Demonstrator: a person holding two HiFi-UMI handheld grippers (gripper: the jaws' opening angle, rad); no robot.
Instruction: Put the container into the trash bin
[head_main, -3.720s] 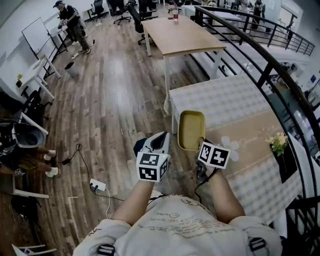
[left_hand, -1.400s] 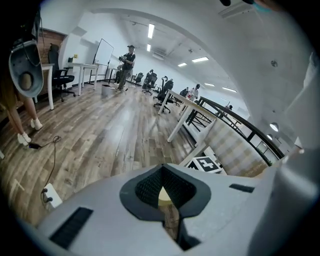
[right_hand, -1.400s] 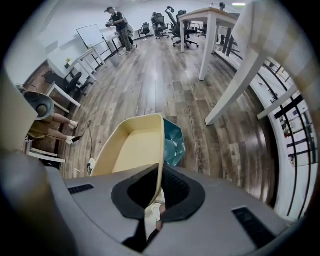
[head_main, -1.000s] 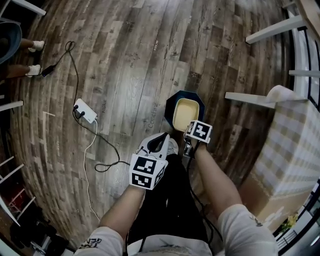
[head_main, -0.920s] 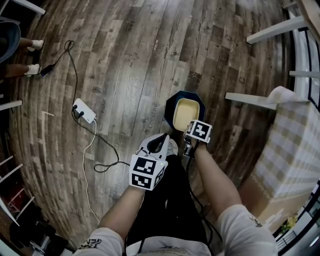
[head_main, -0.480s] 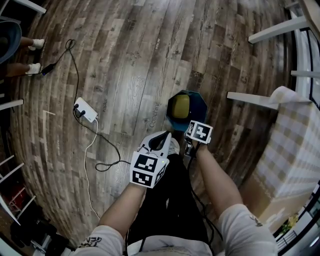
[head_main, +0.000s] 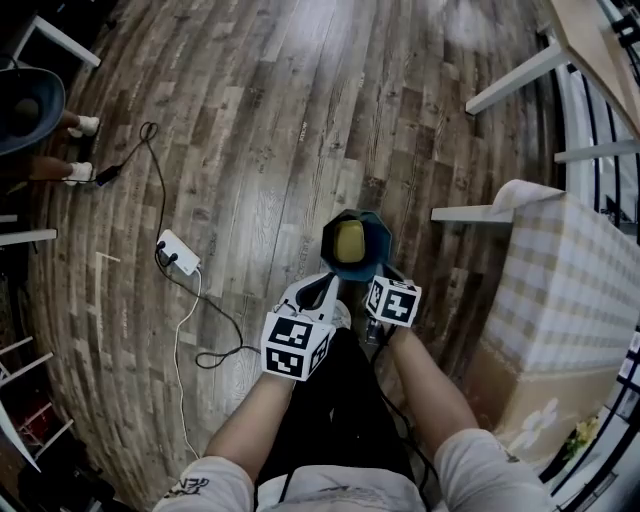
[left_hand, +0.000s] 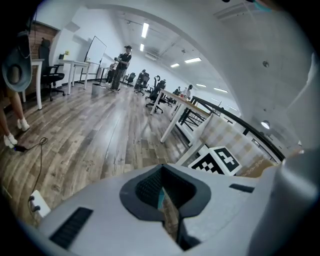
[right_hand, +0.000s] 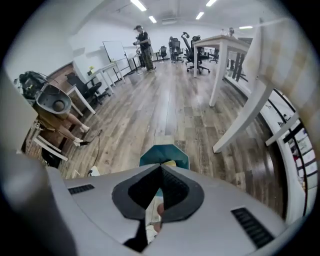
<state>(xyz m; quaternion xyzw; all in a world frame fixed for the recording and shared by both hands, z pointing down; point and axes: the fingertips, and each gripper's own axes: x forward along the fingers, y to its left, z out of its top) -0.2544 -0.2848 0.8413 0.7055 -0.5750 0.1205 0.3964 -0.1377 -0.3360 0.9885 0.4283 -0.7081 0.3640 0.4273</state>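
Note:
The yellow container (head_main: 349, 240) stands on end inside the teal trash bin (head_main: 372, 236) on the wooden floor. In the right gripper view the bin (right_hand: 164, 152) lies just beyond the jaws, with a corner of the container (right_hand: 170, 163) showing in it. My right gripper (head_main: 388, 296) hangs above the bin's near rim, pointing steeply down. In its own view it (right_hand: 160, 166) is shut with nothing in it. My left gripper (head_main: 326, 283) is beside it on the left, near the bin. Its own view also shows it (left_hand: 161, 169) shut and empty.
A white power strip (head_main: 178, 252) with a black cable lies on the floor to the left. A table with a checked cloth (head_main: 575, 290) stands close on the right, with white table legs (head_main: 505, 78) beyond it. A person's feet (head_main: 82, 126) are at the far left.
The container left my right gripper and dropped from lying across the bin's mouth to standing inside it. Both grippers have risen, and the right jaws have come together.

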